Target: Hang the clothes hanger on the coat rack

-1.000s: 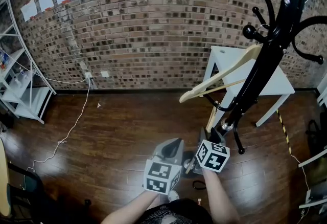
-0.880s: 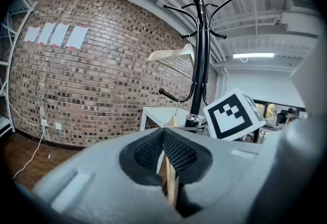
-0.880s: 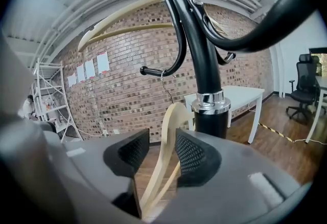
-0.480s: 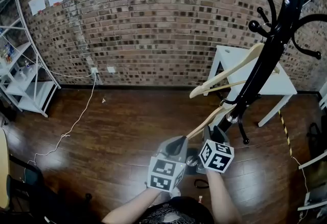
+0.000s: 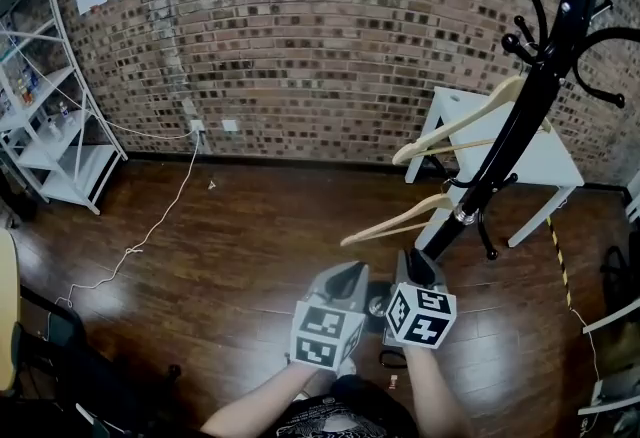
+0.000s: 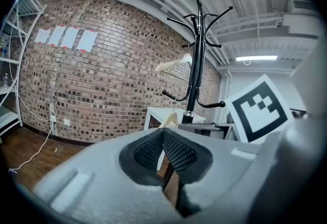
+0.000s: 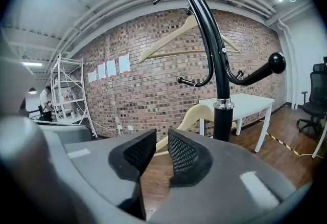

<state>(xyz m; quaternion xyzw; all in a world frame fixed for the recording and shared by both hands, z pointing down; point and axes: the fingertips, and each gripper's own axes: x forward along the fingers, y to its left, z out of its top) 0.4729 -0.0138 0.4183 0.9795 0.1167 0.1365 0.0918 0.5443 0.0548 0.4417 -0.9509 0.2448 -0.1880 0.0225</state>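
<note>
In the head view the coat rack (image 5: 522, 126) slants down the right side of the frame with two wooden hangers on it. The upper hanger (image 5: 455, 122) sits high at right of centre, and the lower hanger (image 5: 395, 222) is below it, its arm reaching left toward mid-frame. The right gripper (image 5: 413, 256) and left gripper (image 5: 348, 274) sit side by side at bottom centre, both apart from the lower hanger. The hanging looks done, so the step now seems to be clearing away. The person would do well to draw the right gripper back without brushing that long arm, and to check that the hook is seated on its peg. Dark plank floor (image 5: 250, 256) fills the middle, a brick wall (image 5: 330, 46) runs across the top, a white shelf unit (image 5: 60, 146) stands at left and a white table (image 5: 550, 161) is behind the rack.

In the left gripper view the pads meet at their tips with nothing between them, and the rack rises at upper centre.

In the right gripper view the jaws have just been closing and stand a narrow gap apart, empty. The lower hanger hangs beyond them beside the pole, at centre
</note>
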